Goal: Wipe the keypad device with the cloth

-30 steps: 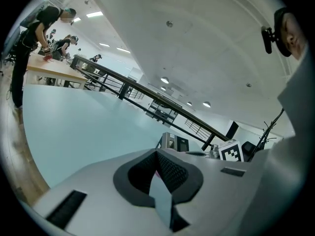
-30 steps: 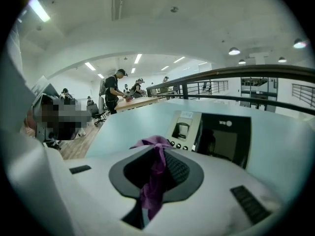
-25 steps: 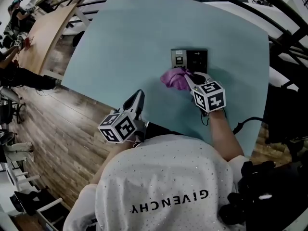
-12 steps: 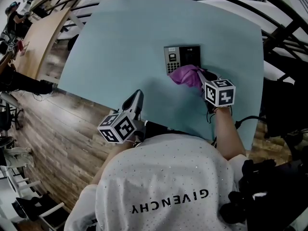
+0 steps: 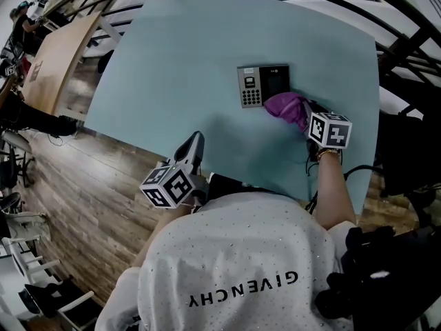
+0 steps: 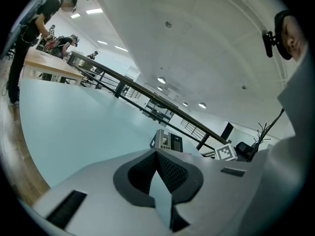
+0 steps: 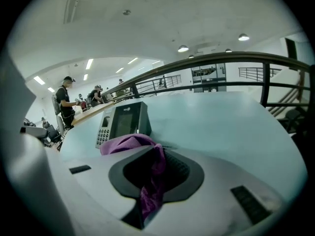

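Wiping, we pinch the cloth in the right gripper at the device's five o'clock corner; the left gripper idles, jaws together, empty. Next, we judge, sweep toward ten o'clock across it.

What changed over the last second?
The right gripper, shut on the cloth, swept rightward along the device, from its keypad side to its near right corner. The left gripper stayed at the table's near edge; the device stayed put.
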Demonstrator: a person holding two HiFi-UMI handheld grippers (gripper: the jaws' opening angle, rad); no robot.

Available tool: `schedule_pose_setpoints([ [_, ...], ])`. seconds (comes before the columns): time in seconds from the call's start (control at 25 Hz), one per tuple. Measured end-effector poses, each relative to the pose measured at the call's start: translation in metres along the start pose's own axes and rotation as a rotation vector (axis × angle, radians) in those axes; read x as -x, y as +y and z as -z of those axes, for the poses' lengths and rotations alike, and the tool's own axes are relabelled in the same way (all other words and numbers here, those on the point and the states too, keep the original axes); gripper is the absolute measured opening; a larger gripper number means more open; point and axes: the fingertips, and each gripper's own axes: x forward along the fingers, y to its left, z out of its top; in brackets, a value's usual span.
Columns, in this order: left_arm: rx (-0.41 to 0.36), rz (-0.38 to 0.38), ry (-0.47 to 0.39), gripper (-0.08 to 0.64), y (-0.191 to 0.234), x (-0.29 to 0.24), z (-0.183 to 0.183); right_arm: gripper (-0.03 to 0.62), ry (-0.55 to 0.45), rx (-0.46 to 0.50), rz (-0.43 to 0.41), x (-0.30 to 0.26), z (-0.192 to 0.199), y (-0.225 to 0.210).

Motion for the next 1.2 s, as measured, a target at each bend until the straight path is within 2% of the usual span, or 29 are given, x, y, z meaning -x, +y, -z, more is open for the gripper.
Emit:
schedule_pose_setpoints([
  [0.12, 0.008, -0.017, -0.006, 0.0, 0.006, 0.005, 0.0, 0.046, -0.028, -0.042, 0.046, 0.005, -0.008, -0.016],
  [0.36, 0.021, -0.051, -0.006, 0.0, 0.019, 0.015, 0.003, 0.044, -0.159, -0.012, 0.121, 0.006, -0.056, -0.026],
  [0.76, 0.03, -0.107, -0.006, 0.0, 0.046, 0.038, -0.004, 0.044, -0.304, -0.159, 0.113, -0.013, -0.115, -0.003],
  [0.88, 0.034, -0.123, -0.008, 0.0, 0.054, 0.043, -0.006, 0.046, -0.32, -0.173, 0.098, -0.018, -0.121, 0.006],
  [1.0, 0.034, -0.131, -0.011, 0.0, 0.055, 0.043, -0.007, 0.045, -0.313, -0.145, 0.089, -0.025, -0.119, 0.009],
  [1.2, 0.027, -0.129, -0.009, 0.0, 0.053, 0.033, -0.007, 0.044, -0.236, -0.065, 0.082, -0.038, -0.098, 0.004],
])
